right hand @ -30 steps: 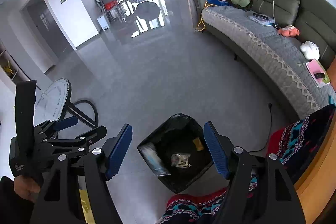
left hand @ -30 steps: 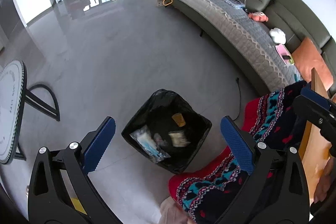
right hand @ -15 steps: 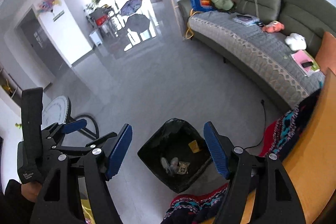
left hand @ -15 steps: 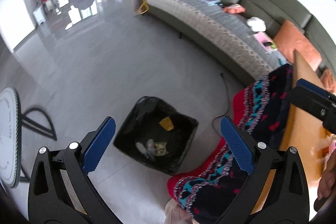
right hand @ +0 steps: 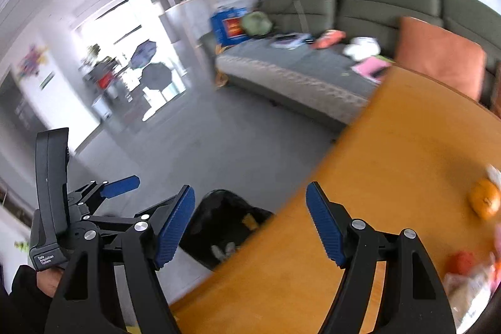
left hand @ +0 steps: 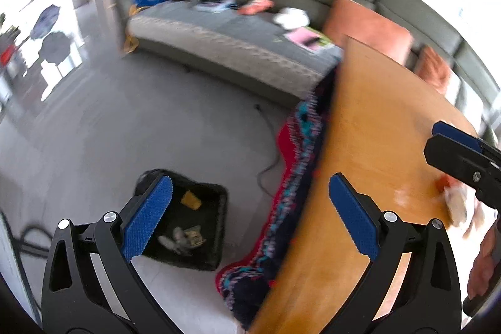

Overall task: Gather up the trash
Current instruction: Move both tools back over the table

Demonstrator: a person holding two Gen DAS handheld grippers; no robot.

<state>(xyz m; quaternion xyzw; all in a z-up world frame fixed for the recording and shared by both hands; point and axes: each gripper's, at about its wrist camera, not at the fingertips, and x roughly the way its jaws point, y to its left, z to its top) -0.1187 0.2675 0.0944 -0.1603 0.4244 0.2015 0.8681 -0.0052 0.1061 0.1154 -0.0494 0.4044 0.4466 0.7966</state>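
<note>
Empty grippers over the table, bin below

Left gripper (left hand: 250, 208) gapes empty; right gripper (right hand: 250, 221) is opening, empty. Blur risks mistaking the orange (right hand: 484, 201) for litter (right hand: 469, 284), away from bin (left hand: 188, 224).

The surface (right hand: 391, 177) is smooth orange-brown wood with a soft sheen. The floor (left hand: 141, 121) is glossy grey, mirroring the window light. The bin (left hand: 216, 205) wears a black plastic liner. Beside it hangs knitted cloth (left hand: 297, 152), probably wool. Gripper fingers (left hand: 147, 215) carry ribbed blue pads.
</note>
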